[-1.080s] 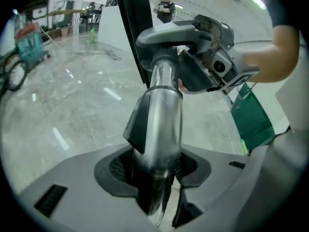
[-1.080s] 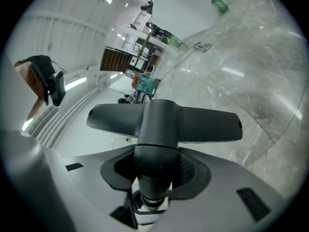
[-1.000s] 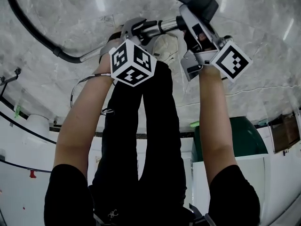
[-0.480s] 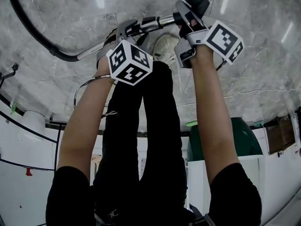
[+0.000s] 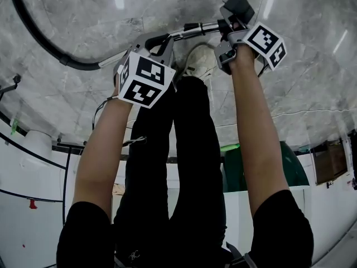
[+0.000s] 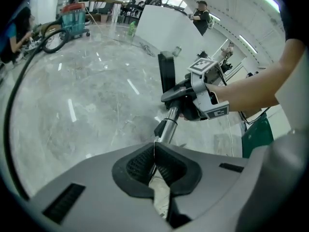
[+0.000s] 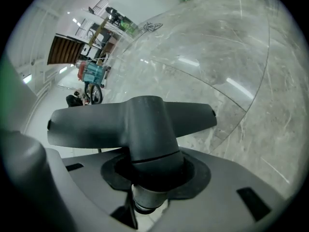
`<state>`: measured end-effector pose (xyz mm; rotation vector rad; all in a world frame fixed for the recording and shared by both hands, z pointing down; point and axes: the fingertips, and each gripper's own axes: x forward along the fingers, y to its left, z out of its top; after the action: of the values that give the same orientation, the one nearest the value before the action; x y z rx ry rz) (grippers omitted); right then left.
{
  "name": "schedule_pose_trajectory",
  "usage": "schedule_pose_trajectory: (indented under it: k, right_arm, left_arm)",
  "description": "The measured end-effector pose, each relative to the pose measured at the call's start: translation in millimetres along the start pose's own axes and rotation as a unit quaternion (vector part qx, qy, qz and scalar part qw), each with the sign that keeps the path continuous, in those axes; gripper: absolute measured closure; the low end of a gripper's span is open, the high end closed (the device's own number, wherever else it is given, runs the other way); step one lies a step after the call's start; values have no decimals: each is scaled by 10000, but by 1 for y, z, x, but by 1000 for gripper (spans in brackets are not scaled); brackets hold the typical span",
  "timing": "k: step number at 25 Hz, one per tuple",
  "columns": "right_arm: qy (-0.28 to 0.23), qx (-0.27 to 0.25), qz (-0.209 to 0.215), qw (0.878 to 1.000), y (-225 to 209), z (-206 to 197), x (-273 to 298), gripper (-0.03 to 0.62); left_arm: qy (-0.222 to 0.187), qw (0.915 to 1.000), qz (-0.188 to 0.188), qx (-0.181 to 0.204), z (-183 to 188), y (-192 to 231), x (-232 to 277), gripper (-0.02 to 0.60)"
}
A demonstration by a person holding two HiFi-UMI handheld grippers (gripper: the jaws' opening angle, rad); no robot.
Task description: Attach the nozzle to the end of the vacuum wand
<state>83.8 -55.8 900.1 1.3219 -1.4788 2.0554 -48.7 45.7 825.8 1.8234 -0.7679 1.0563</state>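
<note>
Left gripper [image 6: 154, 154]: jaws just closed, ribbed pads together, nothing seen between them. The wand [image 6: 167, 124], a shiny metal tube, starts right past the tips. Right gripper [image 7: 150, 174]: clamped on the neck of the nozzle [image 7: 137, 120], a matte dark plastic T-shape at the wand's far end. Neck grip likely lets it push straight on. Glossy marble floor [image 6: 96, 91].

Over a marble floor [image 5: 67, 99], the left gripper [image 5: 159, 41], its jaws just now closing, sits at the bent end of the wand [image 5: 192, 31]; whether it clasps it is unclear. The right gripper [image 5: 228, 25] holds the black nozzle [image 5: 239, 6] at the wand's other end. A black hose [image 5: 75, 65] curves away across the floor.
</note>
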Motion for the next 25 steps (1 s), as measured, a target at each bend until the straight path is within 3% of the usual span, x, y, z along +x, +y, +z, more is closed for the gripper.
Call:
schedule_pose_trajectory:
  k: [6, 13, 18, 21, 23, 25]
  right_arm:
    - [76, -340, 202, 9992, 12, 2, 0, 425]
    - [643, -438, 192, 9968, 21, -30, 88, 422]
    - [1196, -263, 89, 9924, 0, -45, 100, 423]
    - [1266, -316, 110, 9914, -9, -50, 97, 421]
    - [1203, -592, 74, 9909, -7, -49, 97, 403]
    - [1188, -1020, -38, 9876, -1, -54, 97, 306]
  left_arm:
    - [-239, 9997, 20, -54, 15, -15, -12, 569]
    - [-121, 9998, 85, -100, -6, 40, 7, 569]
    - [-36, 9999, 24, -152, -10, 39, 9, 569]
    - [-112, 9994, 84, -323, -7, 41, 10, 569]
    - [-194, 9986, 190, -449, -2, 45, 11, 569]
    - [-250, 9978, 284, -544, 2, 49, 11, 569]
